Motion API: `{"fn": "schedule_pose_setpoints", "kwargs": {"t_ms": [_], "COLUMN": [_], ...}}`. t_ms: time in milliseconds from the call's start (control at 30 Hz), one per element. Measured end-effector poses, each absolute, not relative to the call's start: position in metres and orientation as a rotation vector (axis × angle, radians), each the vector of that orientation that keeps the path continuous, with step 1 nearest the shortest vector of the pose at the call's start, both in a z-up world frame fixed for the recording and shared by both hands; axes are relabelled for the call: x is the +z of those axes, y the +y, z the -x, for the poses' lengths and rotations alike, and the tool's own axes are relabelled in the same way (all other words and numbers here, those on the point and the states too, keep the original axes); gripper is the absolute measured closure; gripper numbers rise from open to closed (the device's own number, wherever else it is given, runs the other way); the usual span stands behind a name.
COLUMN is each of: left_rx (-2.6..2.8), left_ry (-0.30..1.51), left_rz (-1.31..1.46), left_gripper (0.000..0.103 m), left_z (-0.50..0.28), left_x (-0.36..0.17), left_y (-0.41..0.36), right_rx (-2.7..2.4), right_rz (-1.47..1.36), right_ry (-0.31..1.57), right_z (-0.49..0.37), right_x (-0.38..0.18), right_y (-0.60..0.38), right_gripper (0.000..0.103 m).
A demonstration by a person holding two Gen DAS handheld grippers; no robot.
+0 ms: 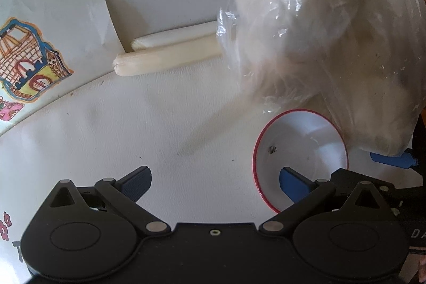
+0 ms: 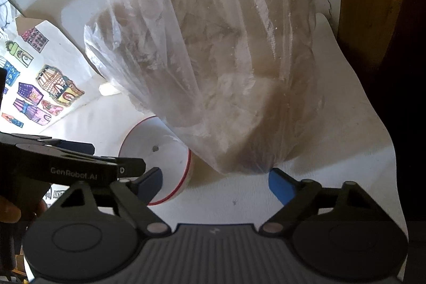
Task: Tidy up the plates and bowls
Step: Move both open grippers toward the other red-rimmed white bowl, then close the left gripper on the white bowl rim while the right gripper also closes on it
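A white bowl with a red rim [image 1: 300, 148] [image 2: 162, 151] stands upright on the white tabletop, tucked against the foot of a large clear plastic bag [image 1: 319, 44] [image 2: 218, 57] full of pale lumps. My left gripper [image 1: 215, 182] points down and is open, its right finger over the bowl's near side and its left finger above bare table. Its black body [image 2: 80, 164] also shows in the right wrist view, just left of the bowl. My right gripper [image 2: 217, 185] is open; its left finger overlaps the bowl's rim and its right finger sits at the bag's bottom corner.
Two rolled pale sheets [image 1: 170, 55] lie beyond the bowl to the left. A paper with coloured house drawings [image 1: 29, 63] [image 2: 53, 89] covers the left of the table. The white cover's edge [image 2: 383, 124] drops off at the right beside a wooden post [image 2: 372, 4].
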State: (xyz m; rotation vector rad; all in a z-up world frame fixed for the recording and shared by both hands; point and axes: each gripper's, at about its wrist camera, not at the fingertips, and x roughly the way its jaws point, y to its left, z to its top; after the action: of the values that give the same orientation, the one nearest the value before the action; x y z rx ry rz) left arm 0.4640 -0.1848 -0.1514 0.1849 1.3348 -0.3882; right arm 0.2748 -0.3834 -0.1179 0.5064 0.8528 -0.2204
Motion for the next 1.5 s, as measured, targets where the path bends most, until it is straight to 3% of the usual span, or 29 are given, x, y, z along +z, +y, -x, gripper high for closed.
{"fn": "schedule_pose_setpoints", "kwargs": {"t_ms": [567,633,733,1100,1167,1500], "left_rx": [-0.380,-0.374,-0.374,-0.456,-0.456,-0.462], "left_ry": [1.321,1.321,1.328,1.382,1.385,1.387], "left_rz": [-0.195,-0.201,-0.191,-0.032,-0.012,0.021], "left_gripper": [0.018,0.022,0.028,0.087,0.089,0.092], "left_z": [-0.458,-0.457,-0.457,-0.454,-0.452,-0.433], "left_x": [-0.146,-0.145,-0.140,-0.140,-0.139,-0.127], "left_y": [-0.199,-0.202,-0.206,-0.200,-0.199,-0.186], "right_rx": [-0.273,-0.282,-0.270,-0.189,-0.179,-0.151], "right_rz": [-0.555,-0.585,-0.623,-0.649,-0.650,-0.667], "right_ry": [0.848,0.846,0.839,0.859,0.865,0.880], "right_z": [-0.267,-0.266,-0.262,-0.274,-0.277,-0.274], "right_x": [-0.116,-0.116,-0.114,-0.115,-0.115,-0.110], "right_y": [-0.390,-0.391,-0.391,-0.381,-0.380,-0.383], "right_gripper": [0.027,0.030,0.044,0.085,0.089,0.091]}}
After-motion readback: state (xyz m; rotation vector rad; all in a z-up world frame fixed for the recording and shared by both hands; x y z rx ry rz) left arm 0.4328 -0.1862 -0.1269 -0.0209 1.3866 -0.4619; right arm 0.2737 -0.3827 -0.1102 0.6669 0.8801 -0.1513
